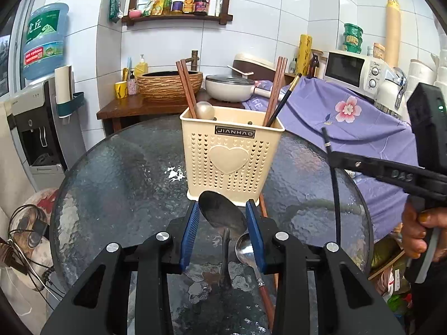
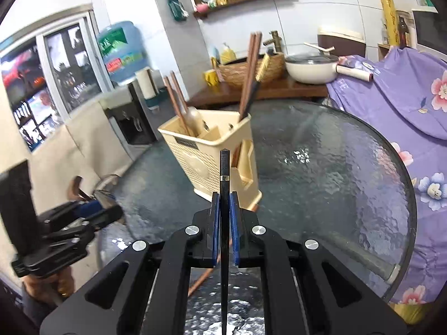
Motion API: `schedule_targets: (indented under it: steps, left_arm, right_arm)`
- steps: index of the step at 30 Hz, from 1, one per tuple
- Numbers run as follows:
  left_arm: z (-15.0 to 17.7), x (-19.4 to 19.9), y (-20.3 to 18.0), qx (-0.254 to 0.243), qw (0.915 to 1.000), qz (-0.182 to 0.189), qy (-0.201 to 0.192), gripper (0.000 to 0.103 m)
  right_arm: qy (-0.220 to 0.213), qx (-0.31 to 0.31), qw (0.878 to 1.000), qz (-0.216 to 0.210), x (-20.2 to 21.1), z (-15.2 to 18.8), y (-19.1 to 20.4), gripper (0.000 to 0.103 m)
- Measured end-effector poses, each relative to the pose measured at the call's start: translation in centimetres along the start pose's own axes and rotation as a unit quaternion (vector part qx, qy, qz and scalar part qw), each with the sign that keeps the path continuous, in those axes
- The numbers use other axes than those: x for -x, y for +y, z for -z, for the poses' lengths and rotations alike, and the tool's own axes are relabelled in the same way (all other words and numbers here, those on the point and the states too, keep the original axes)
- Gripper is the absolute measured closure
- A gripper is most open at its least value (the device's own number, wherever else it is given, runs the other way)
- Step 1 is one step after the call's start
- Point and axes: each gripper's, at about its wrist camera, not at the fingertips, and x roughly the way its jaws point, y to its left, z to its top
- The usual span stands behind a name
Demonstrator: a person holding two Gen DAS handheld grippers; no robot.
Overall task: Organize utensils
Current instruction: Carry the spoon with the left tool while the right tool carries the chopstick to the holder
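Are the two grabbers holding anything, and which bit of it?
Yes. The left gripper holds a dark metal spoon by its bowl. The right gripper pinches a black chopstick along its shaft, its tip poking past the jaws.

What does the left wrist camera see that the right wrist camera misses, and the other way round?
Only the left wrist view: a dark spoon held between the left tool's blue pads, a silver spoon lying on the glass table, and a microwave.
Only the right wrist view: a window, and the caddy's inner dividers.
Both: the cream utensil caddy with chopsticks standing in it, and the right tool shut on a black chopstick.
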Motion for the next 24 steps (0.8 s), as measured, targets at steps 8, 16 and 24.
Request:
schedule_targets:
  steps: [8, 16, 24]
  left_arm:
    - [-0.2, 0.4, 0.4, 0.005, 0.9999, 0.001, -0.008, 0.07]
    - [-0.9, 1.0, 0.3, 0.0, 0.9998, -0.001, -0.017, 0.07]
    - [-2.7, 1.7, 0.1, -0.009, 0.9994, 0.001, -0.033, 0.07]
  right_arm:
    - [-0.022, 0.017, 1.0, -0.014, 2.1, -0.6, 1.2, 0.095]
    - [-0.032, 0.023, 0.999, -0.027, 3.2, -1.6, 2.0, 0.095]
    - [-0.051, 0.043, 0.997, -0.034, 4.6, -3.9, 3.0, 0.095]
